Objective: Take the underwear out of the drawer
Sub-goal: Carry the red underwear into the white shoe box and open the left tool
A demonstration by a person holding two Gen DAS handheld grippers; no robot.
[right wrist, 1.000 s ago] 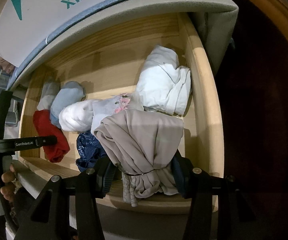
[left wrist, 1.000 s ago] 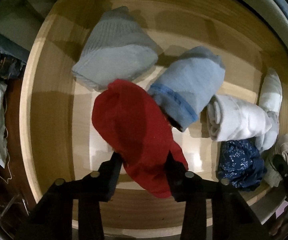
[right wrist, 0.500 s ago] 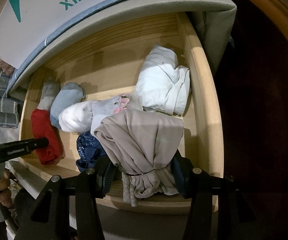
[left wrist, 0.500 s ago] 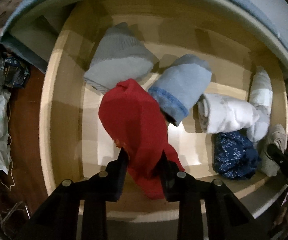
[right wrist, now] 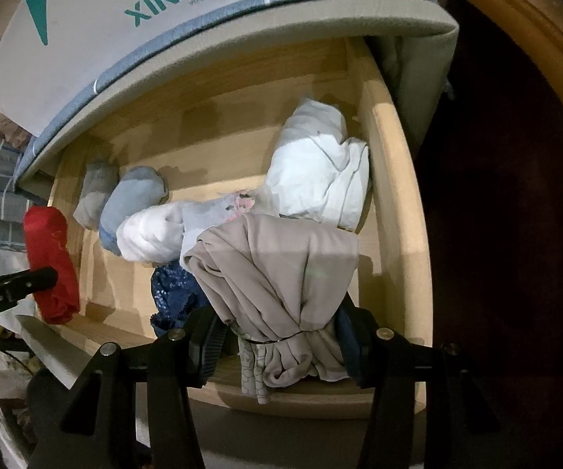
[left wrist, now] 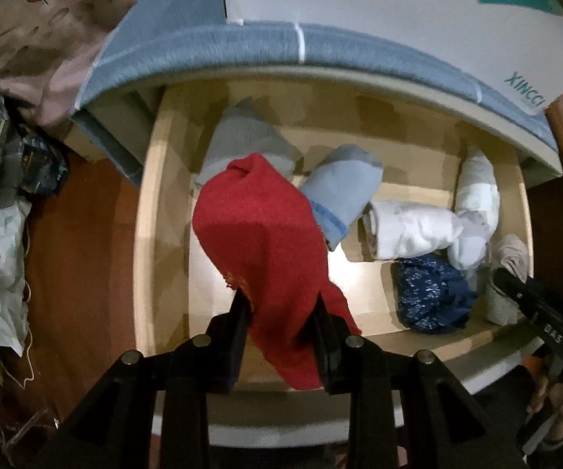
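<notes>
Left gripper [left wrist: 279, 305] clamped on red underwear [left wrist: 258, 230], hanging clear above drawer [left wrist: 142, 234]. Right gripper [right wrist: 281, 332] closed around beige bundle [right wrist: 281, 273] at drawer's front. Judged light, soft, limp, prone to slipping; best pinched across thick bunched folds.

Drawer [left wrist: 152, 242]: pale smooth wood, matt. Red bundle [left wrist: 258, 234] in left gripper [left wrist: 281, 305]: fuzzy knit cloth. Beige bundle [right wrist: 281, 273] btwn right gripper's [right wrist: 281, 348] black matt fingers [right wrist: 207, 344]: smooth thin fabric.

Open wooden drawer [left wrist: 156, 234]: on its floor lie grey roll [left wrist: 242, 136], light-blue roll [left wrist: 344, 187], white rolls [left wrist: 410, 230], navy speckled bundle [left wrist: 429, 293].
</notes>
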